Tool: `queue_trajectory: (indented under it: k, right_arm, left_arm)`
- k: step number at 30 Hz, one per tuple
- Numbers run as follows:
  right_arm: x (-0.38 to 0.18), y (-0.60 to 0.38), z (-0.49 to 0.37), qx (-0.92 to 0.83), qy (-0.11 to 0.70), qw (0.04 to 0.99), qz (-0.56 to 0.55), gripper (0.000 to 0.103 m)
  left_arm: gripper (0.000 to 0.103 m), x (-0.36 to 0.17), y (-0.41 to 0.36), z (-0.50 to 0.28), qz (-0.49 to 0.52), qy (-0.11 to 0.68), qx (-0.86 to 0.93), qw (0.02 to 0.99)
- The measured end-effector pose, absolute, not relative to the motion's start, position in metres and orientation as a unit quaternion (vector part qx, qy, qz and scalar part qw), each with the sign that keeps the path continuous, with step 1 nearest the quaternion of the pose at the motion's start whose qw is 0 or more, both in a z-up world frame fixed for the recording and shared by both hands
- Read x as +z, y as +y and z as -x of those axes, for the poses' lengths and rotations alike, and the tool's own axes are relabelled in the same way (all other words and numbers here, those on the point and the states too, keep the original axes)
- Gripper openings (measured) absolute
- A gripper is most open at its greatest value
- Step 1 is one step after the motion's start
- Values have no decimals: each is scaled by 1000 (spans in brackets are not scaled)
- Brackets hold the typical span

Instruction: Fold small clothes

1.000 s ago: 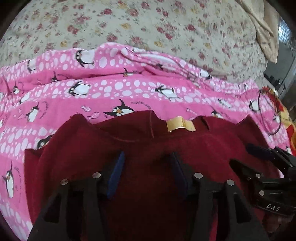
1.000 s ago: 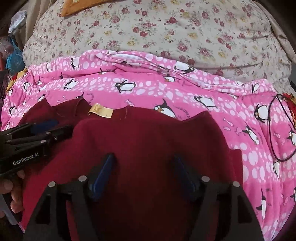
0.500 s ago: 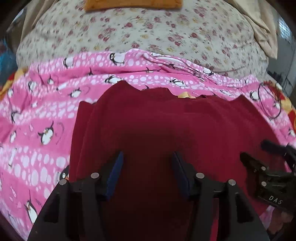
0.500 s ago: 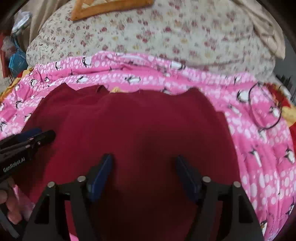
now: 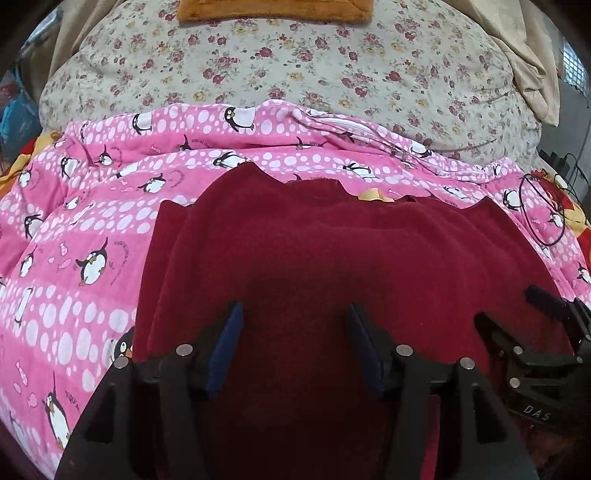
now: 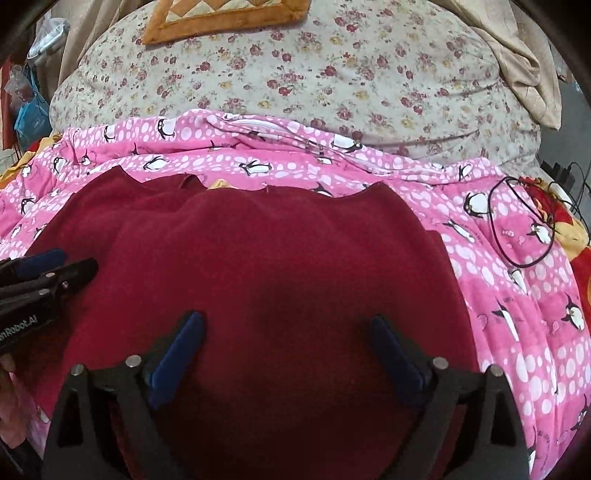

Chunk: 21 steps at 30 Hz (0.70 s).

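A dark red garment [image 5: 314, 251] [image 6: 258, 251] lies folded on a pink penguin blanket [image 5: 81, 236] [image 6: 517, 295]. Its top layer reaches the far edge, where a bit of yellow label [image 5: 375, 194] peeks out. My left gripper [image 5: 295, 332] hovers over the garment's near middle. Its jaws are opening, with only flat red cloth under the gap. My right gripper [image 6: 288, 339] is beside it, jaws opening wide above the cloth and nothing pinched. Each gripper also shows in the other's view: the right gripper [image 5: 509, 306] and the left gripper [image 6: 74, 260].
Behind the blanket rises a floral duvet [image 5: 295, 74] with an orange cushion [image 6: 221, 18] on it. A black looped cord [image 6: 517, 221] lies on the blanket at the right. Beige cloth [image 5: 524, 55] hangs at the far right. A hand [image 6: 7, 369] holds the left gripper.
Both grippers have drawn back from the neckline toward the garment's near side. The yellow label, plain before, is now mostly covered by the red top layer. The right jaws stand wider.
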State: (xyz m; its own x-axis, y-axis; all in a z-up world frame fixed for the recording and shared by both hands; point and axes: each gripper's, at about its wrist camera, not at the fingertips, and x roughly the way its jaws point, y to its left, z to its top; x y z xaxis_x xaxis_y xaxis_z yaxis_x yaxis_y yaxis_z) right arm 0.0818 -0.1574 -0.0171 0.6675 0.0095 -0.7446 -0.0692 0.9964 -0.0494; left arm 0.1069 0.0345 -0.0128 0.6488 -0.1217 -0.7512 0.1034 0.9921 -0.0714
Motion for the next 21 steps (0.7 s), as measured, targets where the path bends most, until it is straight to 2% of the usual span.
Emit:
queue_trajectory:
  k: [21]
  right_arm:
    - [-16, -158, -82, 24, 399, 916, 37, 99]
  left_arm:
    - [43, -13, 33, -107, 6, 413, -59, 909]
